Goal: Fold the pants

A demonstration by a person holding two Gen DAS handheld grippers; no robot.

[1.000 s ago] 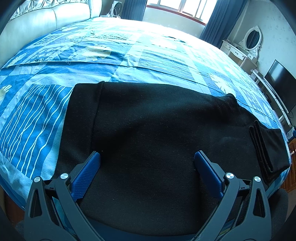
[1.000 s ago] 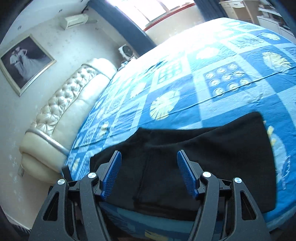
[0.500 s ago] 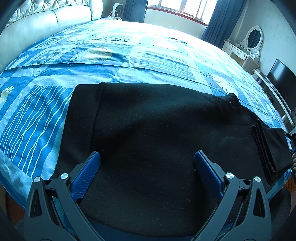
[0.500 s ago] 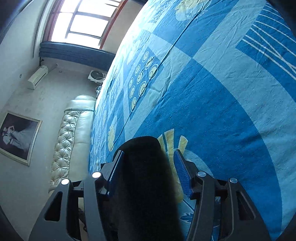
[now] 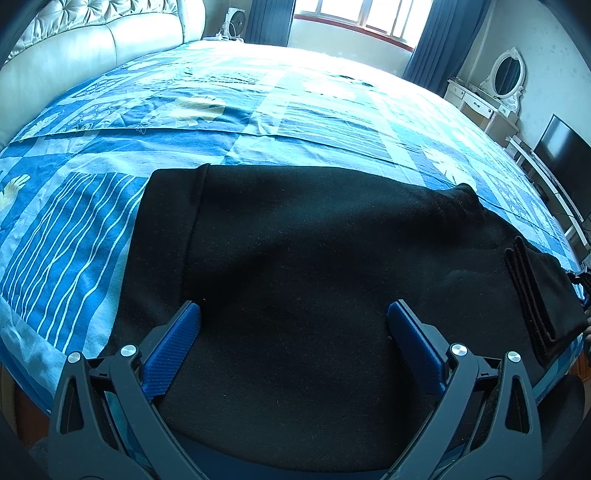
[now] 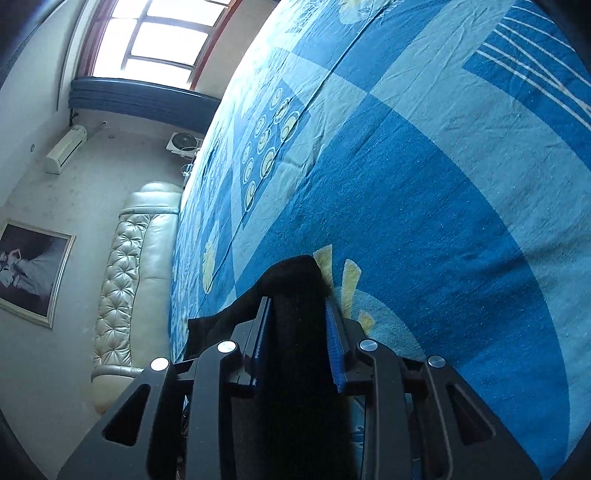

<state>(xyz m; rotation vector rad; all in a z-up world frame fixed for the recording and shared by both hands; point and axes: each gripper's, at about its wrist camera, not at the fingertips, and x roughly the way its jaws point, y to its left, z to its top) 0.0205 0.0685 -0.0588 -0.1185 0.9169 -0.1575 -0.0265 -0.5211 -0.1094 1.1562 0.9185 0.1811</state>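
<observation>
Black pants (image 5: 314, 266) lie spread on the blue patterned bedspread (image 5: 258, 103), waistband at the left. Their right end (image 5: 535, 291) is doubled over in thick layers. My left gripper (image 5: 293, 314) is open, its blue pads wide apart just over the near part of the pants, holding nothing. In the right wrist view, my right gripper (image 6: 298, 302) is shut on a thick fold of the black pants (image 6: 295, 280), which fills the gap between its fingers. The view is tilted sideways over the bedspread (image 6: 424, 184).
A cream tufted headboard (image 5: 92, 40) stands at the far left and shows in the right wrist view (image 6: 125, 266). A white dresser with an oval mirror (image 5: 491, 92) and a black TV (image 5: 561, 151) stand at the right. A window (image 5: 362, 18) is behind the bed.
My right gripper turned sideways, came down onto the pants' end and closed on a thick fold of it. The left gripper stayed open, nearly still.
</observation>
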